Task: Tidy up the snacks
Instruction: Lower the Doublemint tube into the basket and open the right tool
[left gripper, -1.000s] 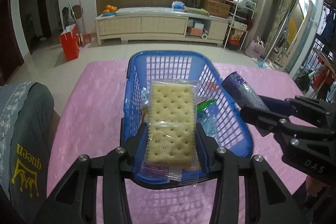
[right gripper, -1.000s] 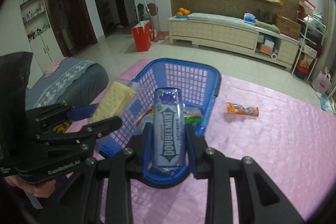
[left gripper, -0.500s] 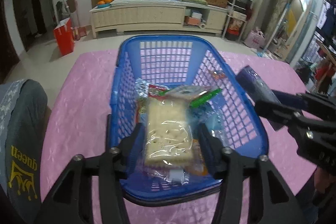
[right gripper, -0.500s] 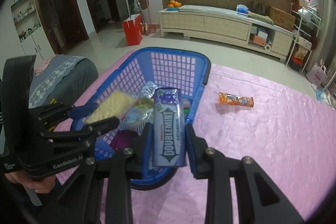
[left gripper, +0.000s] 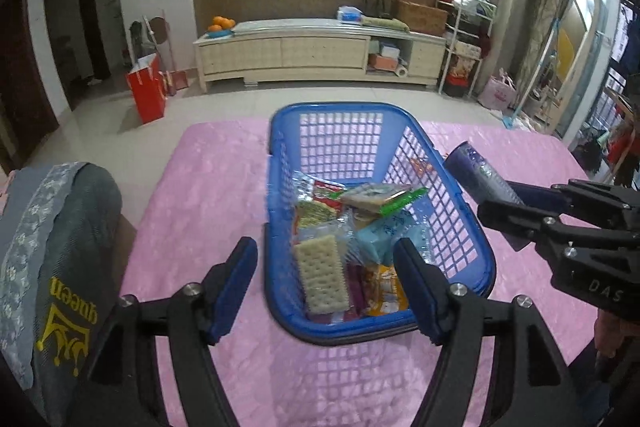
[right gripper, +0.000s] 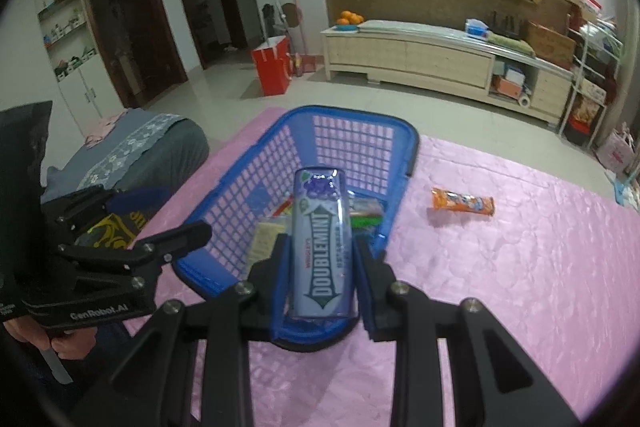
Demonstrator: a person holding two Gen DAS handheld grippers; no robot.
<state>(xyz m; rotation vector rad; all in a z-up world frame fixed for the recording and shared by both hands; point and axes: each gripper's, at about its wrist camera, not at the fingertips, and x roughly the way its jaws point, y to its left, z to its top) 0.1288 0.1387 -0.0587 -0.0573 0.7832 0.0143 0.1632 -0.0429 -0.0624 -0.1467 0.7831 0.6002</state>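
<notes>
A: How are the jaws of the left gripper (left gripper: 326, 265) seen?

B: They are spread wide and have just been opening. Nothing is pressed by the pads. The cracker pack (left gripper: 321, 279) is lying inside the basket (left gripper: 280, 163), on top of the other snacks (left gripper: 360, 201), at about 6 o'clock of the basket in the left wrist view.

A: And the right gripper (right gripper: 320, 269)?

B: It is closed on the gum pack (right gripper: 323, 245), which is held lengthwise between the pads, over the near rim of the basket (right gripper: 404, 183). The word DOUBLEMINT can be read on it.

A: Where is the basket placed?

B: It is set on the pink cloth (right gripper: 520, 247). One orange packet (right gripper: 463, 201) is left on the cloth outside it, at about 3 o'clock of the basket in the right wrist view, apart from it.

A: Is the right gripper seen from the left camera too?

B: Yes, at 3 o'clock, beside the basket, with the gum pack (left gripper: 480, 177) in it.
</notes>
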